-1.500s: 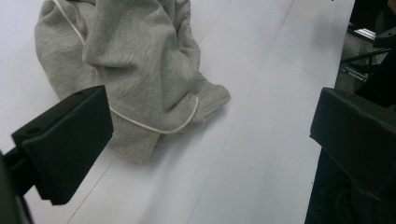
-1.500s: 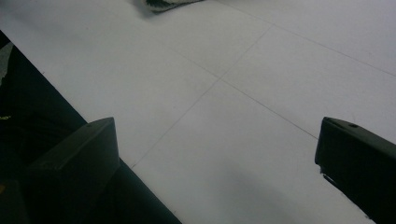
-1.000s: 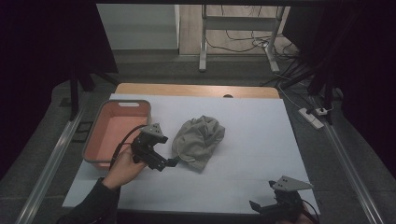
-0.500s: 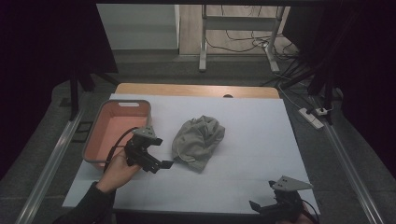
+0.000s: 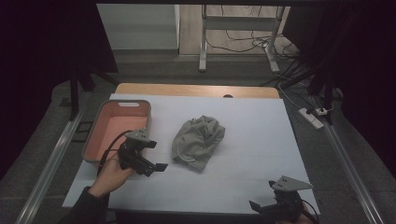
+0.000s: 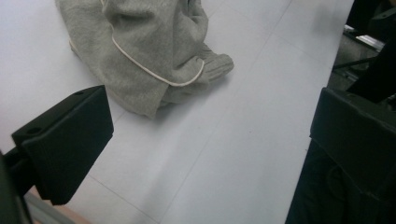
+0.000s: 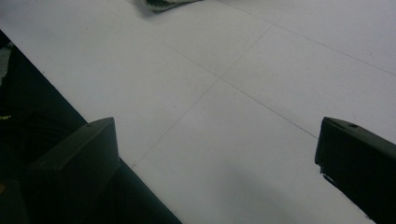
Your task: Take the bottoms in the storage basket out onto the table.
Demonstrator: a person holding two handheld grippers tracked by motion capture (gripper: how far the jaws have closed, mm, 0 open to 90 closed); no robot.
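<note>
The left gripper (image 5: 156, 168) hovers over the white table (image 5: 252, 140) with its jaws spread wide and nothing between them, pointing toward the crumpled grey garment (image 5: 198, 142), which lies near the middle of the table just beyond the jaw tips. A pink tray (image 5: 100, 126) sits behind that hand. The right gripper (image 5: 266, 205), jaws also spread and empty, rests at the near right edge, well apart from the garment.

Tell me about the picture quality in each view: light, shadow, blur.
High view: the white table is evenly lit, while the room around it falls into near black; the grey garment casts a soft shadow. Left claw view: the garment and its cord are sharp, the near black jaws blurred and featureless. Right claw view: dim, soft focus, faint seams across the table.
</note>
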